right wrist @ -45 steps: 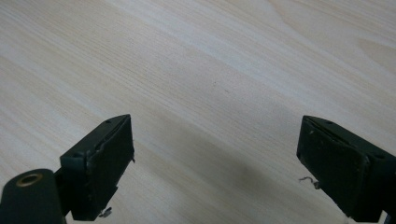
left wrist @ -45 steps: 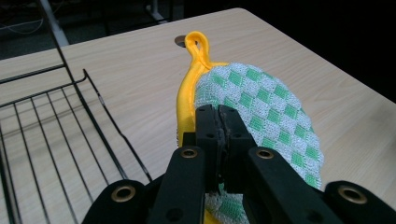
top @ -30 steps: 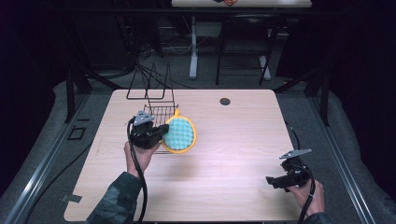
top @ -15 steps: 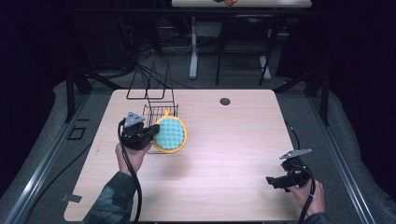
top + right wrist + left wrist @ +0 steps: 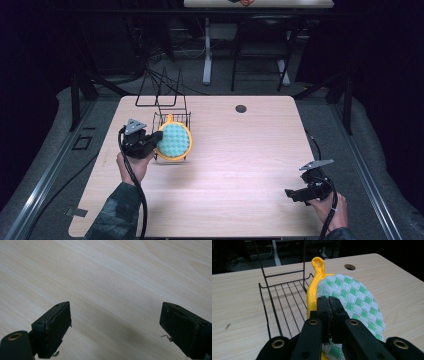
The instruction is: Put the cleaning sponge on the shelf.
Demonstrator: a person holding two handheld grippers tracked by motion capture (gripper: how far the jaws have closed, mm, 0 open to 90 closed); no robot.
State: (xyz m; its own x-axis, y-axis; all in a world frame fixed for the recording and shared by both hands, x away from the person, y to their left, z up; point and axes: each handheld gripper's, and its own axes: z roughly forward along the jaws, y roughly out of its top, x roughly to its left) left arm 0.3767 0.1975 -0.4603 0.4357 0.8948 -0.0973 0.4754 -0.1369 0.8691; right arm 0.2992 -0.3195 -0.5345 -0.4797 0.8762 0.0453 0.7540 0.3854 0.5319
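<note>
Black rubber pads pinched tight, that's the left claw (image 5: 329,312), jaws closed on the lower edge of the round green-and-white checked pot holder with the yellow rim and hanging loop (image 5: 352,297). From above, the left claw (image 5: 156,139) has the cloth standing up on edge, leaning against the front of the low black wire basket rack (image 5: 172,120), loop pointing up toward the rack's tall wire frame. Beyond that, bare pale wood tabletop (image 5: 240,165) and a small dark cable hole (image 5: 241,108) at the far edge.

The danger here, I'd say: the grip sits on a thin, floppy hem, so the cloth could fold over or slip out if the hand tips. The yellow loop could also snag a wire of the rack and drag the light rack across the tabletop.

Left hand (image 5: 132,165) comes in low from the near side, forearm angled up the tabletop, claw pointing level toward the rack. Over on the right, the right claw (image 5: 292,194) rests near the front corner, jaws wide apart, nothing between them, pointing inward across the wood.
</note>
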